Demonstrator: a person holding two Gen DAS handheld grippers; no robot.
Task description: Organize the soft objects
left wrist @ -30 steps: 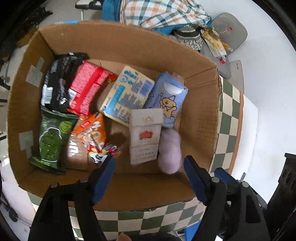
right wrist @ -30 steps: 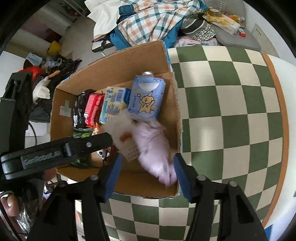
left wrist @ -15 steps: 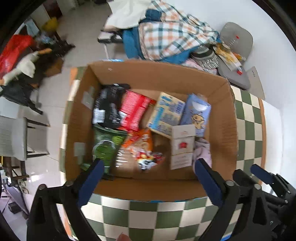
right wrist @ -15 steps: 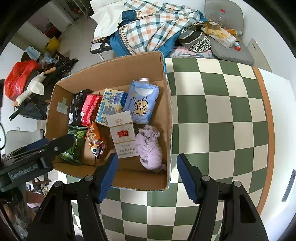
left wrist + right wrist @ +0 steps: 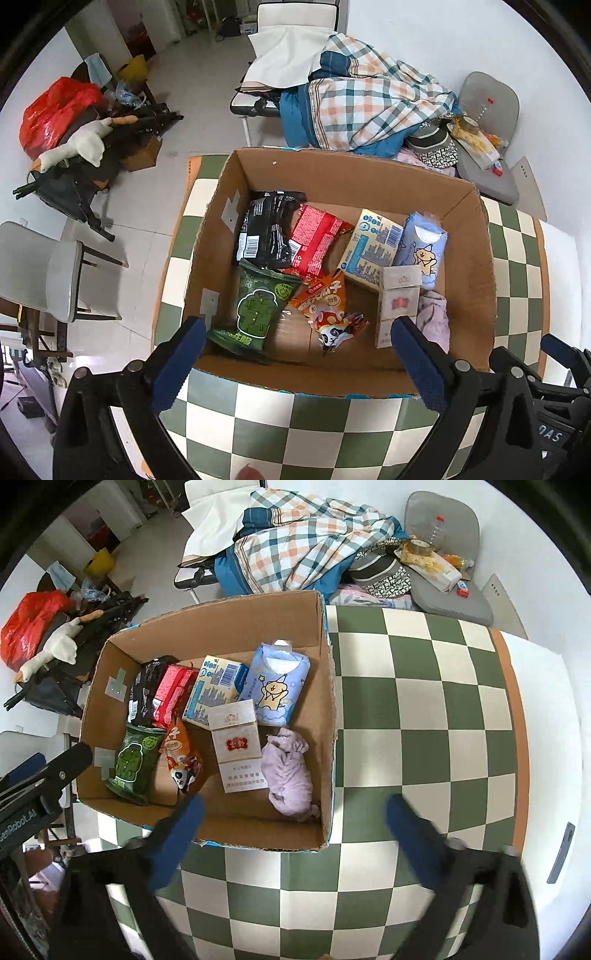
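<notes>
Both grippers are held above the near edge of the cardboard box (image 5: 325,716), pointing toward 12 o'clock. The left gripper (image 5: 295,350) and right gripper (image 5: 291,823) are spread wide, gripping nothing; the right fingers are motion-blurred. The crumpled lilac cloth (image 5: 288,771) lies in the box's 5 o'clock corner, partly hidden in the left view (image 5: 436,317).

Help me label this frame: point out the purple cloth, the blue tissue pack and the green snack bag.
purple cloth (image 5: 286,771), right wrist view, middle of the crumpled bundle.
blue tissue pack (image 5: 275,690), right wrist view, on the cartoon figure on its front.
green snack bag (image 5: 256,308), left wrist view, on the printed green figure.
</notes>
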